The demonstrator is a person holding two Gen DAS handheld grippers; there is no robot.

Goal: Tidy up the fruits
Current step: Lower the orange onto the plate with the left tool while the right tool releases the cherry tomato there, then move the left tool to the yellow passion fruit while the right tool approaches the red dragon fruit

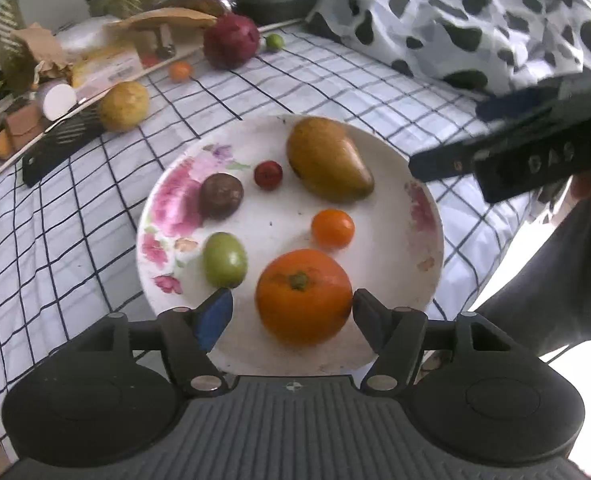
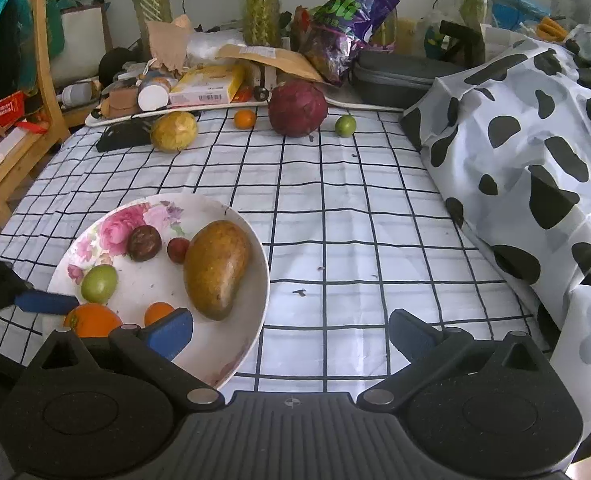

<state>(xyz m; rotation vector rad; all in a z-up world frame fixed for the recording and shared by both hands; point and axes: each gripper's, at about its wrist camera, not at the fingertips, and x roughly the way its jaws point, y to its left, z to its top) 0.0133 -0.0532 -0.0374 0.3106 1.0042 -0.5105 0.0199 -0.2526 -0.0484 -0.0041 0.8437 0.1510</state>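
Observation:
A floral white plate (image 1: 391, 280) (image 2: 151, 292) holds a mango (image 1: 327, 160) (image 2: 217, 268), a dark passion fruit (image 1: 220, 195), a small red fruit (image 1: 268, 175), a green fruit (image 1: 224, 260), a small orange (image 1: 332, 229) and a big orange (image 1: 303, 296) (image 2: 92, 320). My left gripper (image 1: 291, 304) is open around the big orange, right finger touching it, left one apart. My right gripper (image 2: 291, 332) is open and empty over the plate's right rim. On the cloth at the back lie a yellow fruit (image 2: 173, 131), a small orange (image 2: 244, 119), a dark red round fruit (image 2: 298, 109) and a lime (image 2: 345, 125).
A cluttered tray (image 2: 199, 108) with boxes and a bottle lines the table's far edge, plants behind it. A cow-print cloth (image 2: 535, 160) covers the right side. A wooden chair (image 2: 27, 120) stands at the left. A black strip (image 2: 119, 138) lies by the yellow fruit.

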